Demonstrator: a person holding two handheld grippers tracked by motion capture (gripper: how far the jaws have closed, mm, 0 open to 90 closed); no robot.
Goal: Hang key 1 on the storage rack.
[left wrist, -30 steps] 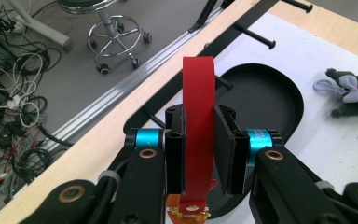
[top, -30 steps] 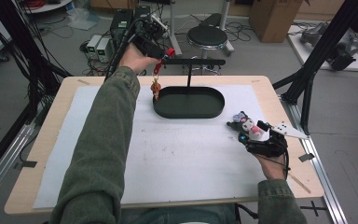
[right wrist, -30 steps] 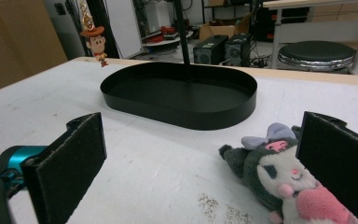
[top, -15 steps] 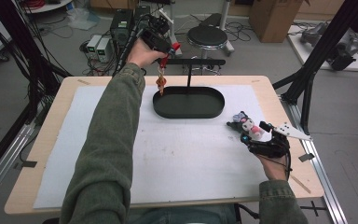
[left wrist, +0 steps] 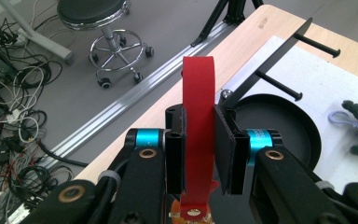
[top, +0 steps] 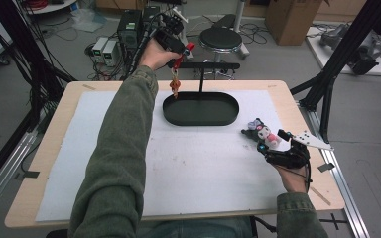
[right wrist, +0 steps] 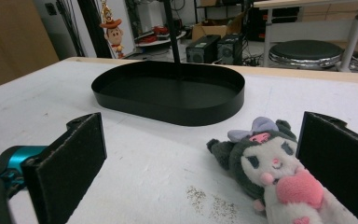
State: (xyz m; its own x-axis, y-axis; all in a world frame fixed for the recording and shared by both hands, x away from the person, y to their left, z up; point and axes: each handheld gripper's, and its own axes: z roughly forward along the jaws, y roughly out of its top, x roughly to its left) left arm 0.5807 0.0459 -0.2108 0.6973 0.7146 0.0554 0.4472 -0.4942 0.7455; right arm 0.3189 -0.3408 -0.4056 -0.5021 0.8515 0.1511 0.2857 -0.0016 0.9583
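One charm [top: 174, 88] rises higher on its red strap [left wrist: 198, 135] | left gripper [top: 177, 51] jaws clamp strap (nearing the stand's bar [top: 209, 65]) | right gripper [top: 276, 148] jaws apart around plush toy [top: 264, 134]

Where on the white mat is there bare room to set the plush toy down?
The white mat lies bare between the black oval tray and the near edge, and under the left sleeve. It is crowded at the right, where the plush toy lies between the right hand-held gripper's jaws, and beside the tray's left end, where a figure keychain dangles.
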